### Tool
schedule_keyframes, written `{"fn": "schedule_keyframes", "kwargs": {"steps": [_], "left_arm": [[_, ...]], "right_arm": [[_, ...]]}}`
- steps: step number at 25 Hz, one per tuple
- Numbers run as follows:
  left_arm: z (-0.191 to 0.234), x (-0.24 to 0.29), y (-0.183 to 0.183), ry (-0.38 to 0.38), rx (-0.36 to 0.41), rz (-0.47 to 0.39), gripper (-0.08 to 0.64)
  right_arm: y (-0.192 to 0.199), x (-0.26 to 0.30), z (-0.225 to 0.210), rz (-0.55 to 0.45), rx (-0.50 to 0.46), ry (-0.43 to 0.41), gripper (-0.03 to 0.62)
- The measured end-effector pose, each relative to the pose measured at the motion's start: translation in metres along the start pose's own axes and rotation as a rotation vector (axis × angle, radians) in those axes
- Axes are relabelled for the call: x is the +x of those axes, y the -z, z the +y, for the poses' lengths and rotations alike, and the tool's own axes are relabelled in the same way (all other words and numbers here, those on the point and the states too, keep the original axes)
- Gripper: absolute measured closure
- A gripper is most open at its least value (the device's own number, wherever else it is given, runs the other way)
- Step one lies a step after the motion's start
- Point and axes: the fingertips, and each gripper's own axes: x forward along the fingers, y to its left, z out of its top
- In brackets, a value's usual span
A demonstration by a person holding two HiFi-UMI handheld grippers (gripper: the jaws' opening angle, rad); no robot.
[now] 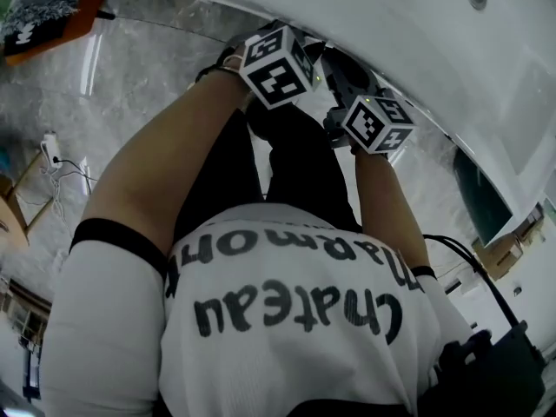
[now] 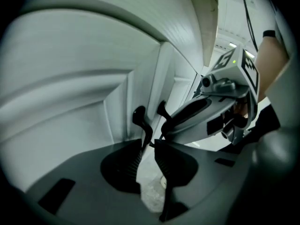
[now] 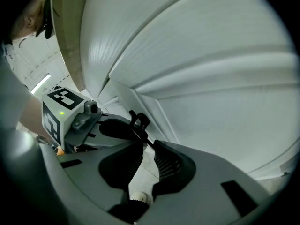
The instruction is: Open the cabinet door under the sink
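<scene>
The white cabinet doors (image 3: 197,111) are seen beneath the curved white sink (image 1: 408,33), over which the person (image 1: 295,320) is bent. Two thin black handles are set side by side where the doors meet. The left gripper (image 2: 146,145) is clamped on the stem of one black handle (image 2: 139,118), its jaws drawn nearly together around it. The right gripper (image 3: 144,145) is closed in the same way on the second handle (image 3: 139,122). Both grippers are held close together, just under the sink's rim
</scene>
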Motion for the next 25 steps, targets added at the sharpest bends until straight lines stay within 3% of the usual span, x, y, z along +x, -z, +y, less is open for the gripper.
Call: {"fn": "schedule_keyframes", "kwargs": {"steps": [6,17,25], "left_arm": [[-0.007,-0.003,0.003,0.014,0.072,0.014,0.485],[-0.023,-0.01,0.024,0.043,0.236,0.078,0.485],[-0.039,-0.021,0.039,0.092,0.291,0.14,0.485]], "right_arm": [[0.002,-0.006,0.0,-0.029,-0.011,0.021,0.525],[0.025,-0.011,0.013,0.076,-0.238,0.003,0.516],[0.042,-0.023,0.026,0.181,-0.366,0.0,0.5]]}}
